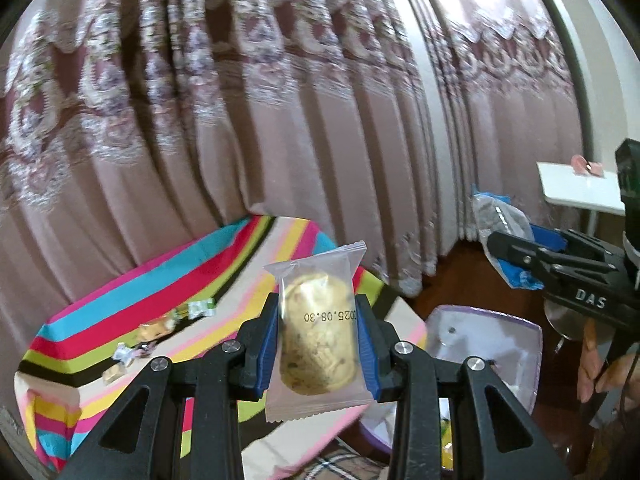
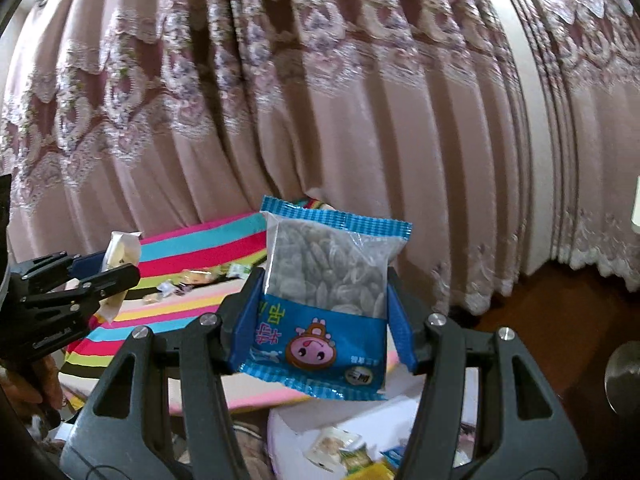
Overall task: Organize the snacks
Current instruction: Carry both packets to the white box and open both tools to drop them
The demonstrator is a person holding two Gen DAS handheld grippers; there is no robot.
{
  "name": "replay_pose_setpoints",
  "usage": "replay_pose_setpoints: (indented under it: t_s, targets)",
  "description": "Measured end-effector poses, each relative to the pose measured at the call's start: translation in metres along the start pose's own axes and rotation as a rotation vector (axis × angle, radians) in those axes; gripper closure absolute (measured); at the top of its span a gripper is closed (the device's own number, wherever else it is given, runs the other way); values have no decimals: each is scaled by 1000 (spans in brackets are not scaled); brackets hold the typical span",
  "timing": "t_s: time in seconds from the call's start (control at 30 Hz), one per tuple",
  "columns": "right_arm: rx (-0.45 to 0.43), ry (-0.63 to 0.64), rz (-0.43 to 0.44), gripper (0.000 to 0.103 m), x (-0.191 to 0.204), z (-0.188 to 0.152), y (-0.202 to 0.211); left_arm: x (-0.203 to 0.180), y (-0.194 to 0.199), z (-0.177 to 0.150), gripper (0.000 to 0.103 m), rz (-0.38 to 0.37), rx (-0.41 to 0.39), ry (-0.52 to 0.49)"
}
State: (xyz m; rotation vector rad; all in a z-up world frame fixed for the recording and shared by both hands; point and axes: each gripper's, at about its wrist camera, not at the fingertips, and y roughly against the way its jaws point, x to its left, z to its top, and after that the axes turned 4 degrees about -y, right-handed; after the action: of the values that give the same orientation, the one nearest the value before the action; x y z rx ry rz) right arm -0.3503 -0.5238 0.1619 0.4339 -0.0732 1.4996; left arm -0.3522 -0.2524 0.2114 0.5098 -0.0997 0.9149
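Left wrist: clear-wrapped cookie [image 1: 318, 336], date stamp inverted, in left claw [image 1: 318, 346].

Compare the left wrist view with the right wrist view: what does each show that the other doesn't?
Only the left wrist view shows the printed date on the cookie packet, clamped in the left gripper, and a white side table at right.

Only the right wrist view shows the cartoon face on the blue snack bag, held by the right gripper, and loose packets in a white container below.

Both share the striped cloth with small sweets, the pink curtain, and each other's gripper with its load.
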Motion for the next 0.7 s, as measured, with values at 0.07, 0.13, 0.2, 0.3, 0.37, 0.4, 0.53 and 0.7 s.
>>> replay_pose_setpoints:
  t_s: [0.07, 0.13, 0.2, 0.3, 0.37, 0.4, 0.53, 0.7]
  targets:
    - [20, -8, -23, 42, -10, -4, 0, -11, -7, 0, 66, -39, 21, -14]
    - [40, -12, -45, 42, -19, -7, -1, -22, -15, -1, 66, -81, 45, -27]
    - [72, -10, -69, 42, -27, -12, -3, -36, -25, -4, 66, -135, 76, -45]
    - [130, -9, -115, 42, -40, -22, -6, -58, -41, -8, 66, -206, 123, -75]
    - [167, -21, -149, 42, -50, -30, -6, -74, -52, -12, 66, -251, 153, -98]
    - [180, -24, -161, 42, -54, -33, -5, -81, -56, -14, 66, -267, 165, -112]
    - [247, -34, -222, 42, -73, -44, -8, -102, -70, -22, 66, -330, 212, -146]
    - [319, -51, -270, 42, -91, -56, -16, -115, -92, -34, 66, -370, 264, -166]
